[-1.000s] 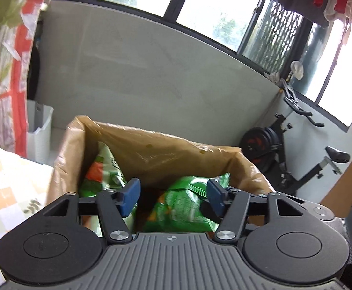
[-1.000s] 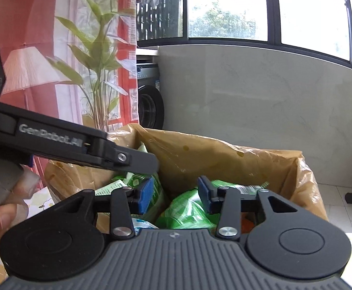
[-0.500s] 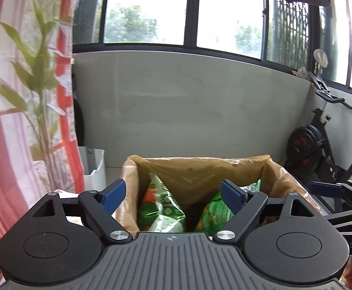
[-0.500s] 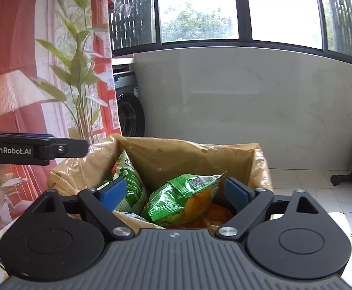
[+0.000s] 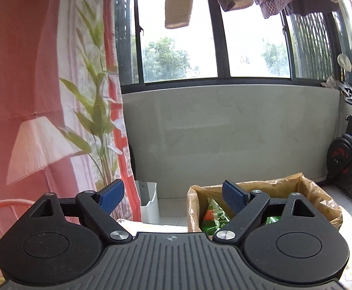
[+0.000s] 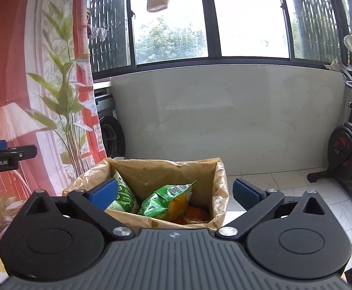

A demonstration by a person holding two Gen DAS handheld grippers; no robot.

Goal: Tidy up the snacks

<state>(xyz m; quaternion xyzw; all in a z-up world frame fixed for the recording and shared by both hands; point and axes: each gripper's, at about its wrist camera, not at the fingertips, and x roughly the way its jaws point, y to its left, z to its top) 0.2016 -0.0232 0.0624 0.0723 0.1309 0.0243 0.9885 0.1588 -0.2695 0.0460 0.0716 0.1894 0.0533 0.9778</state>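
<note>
Both tools released, nothing between the blue pads: left tool [image 5: 172, 197] and right tool [image 6: 174, 193] spread wide, jaws just opened further, each hanging above and short of the lined box [image 6: 220, 181]. Two green snack bags inside: one [image 6: 124, 197] leaning upright at the box's left side, the other [image 6: 168, 201] slumped across the middle over something orange.

Likely trouble from here:
- Loose liner draped over the rim; could snag a pad on the next reach in and drag the box.
- Slumped bag lying high and crooked; could block the next snack or slide when nudged.
- Puffy, slippery bags; could crush or slip under a hard pinch.
- Two tools close together over one opening; could collide.
</note>
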